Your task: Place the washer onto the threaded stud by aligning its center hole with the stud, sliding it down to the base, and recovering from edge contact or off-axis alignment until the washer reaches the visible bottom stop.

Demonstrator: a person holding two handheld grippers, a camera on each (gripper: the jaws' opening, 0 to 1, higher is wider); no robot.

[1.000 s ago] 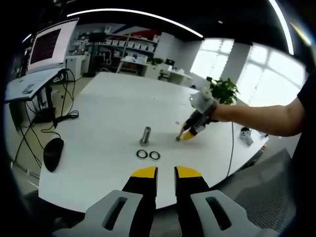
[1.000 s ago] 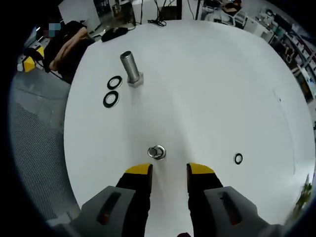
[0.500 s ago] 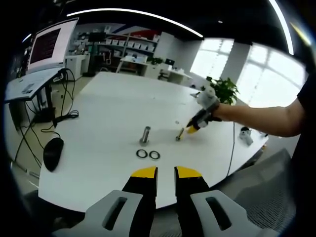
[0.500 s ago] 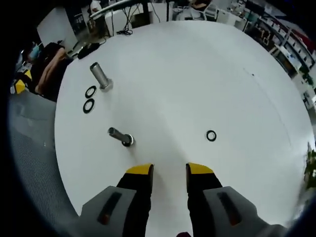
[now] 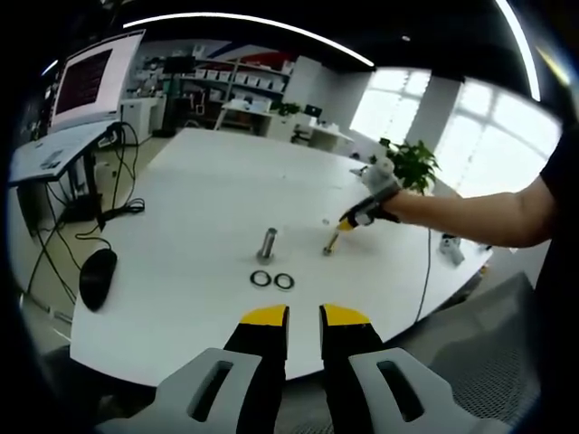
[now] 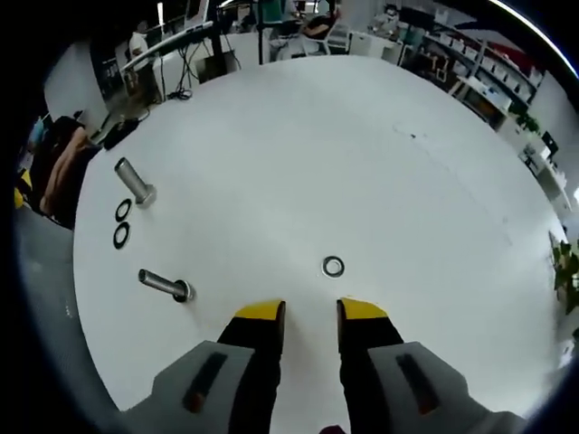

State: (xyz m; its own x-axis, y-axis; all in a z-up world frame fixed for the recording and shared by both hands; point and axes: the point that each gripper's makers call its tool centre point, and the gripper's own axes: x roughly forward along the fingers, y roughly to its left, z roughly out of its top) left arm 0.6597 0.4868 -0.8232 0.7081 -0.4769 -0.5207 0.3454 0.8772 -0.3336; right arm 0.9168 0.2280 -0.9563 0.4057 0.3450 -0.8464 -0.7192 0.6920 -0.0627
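On a round white table (image 6: 380, 136) in an open-plan workshop, a lone washer (image 6: 333, 266) lay flat just ahead of the right hand-held gripper (image 6: 311, 311), whose yellow-tipped jaws stood a little apart with nothing between them. To that washer's left in the right gripper view, a threaded stud (image 6: 165, 285) stood on its base, leaning across the frame under the fisheye lens; a second stud (image 6: 134, 181) rose farther off, with two dark washers (image 6: 121, 222) lying side by side just beside it. From the left gripper view, the left hand-held gripper (image 5: 304, 316) hung over the near edge of the table (image 5: 199, 181), its jaws narrowly parted and empty. Beyond it the pair of washers (image 5: 272, 280) sat near the second stud (image 5: 268, 244), while the first stud (image 5: 331, 241) stood to the right, close below the right hand-held gripper (image 5: 351, 220), which a person's outstretched arm (image 5: 479, 217) held above the tabletop. A computer mouse (image 5: 97, 278) and its cable rested at the table's left edge, near a monitor (image 5: 90, 81) on a side desk.
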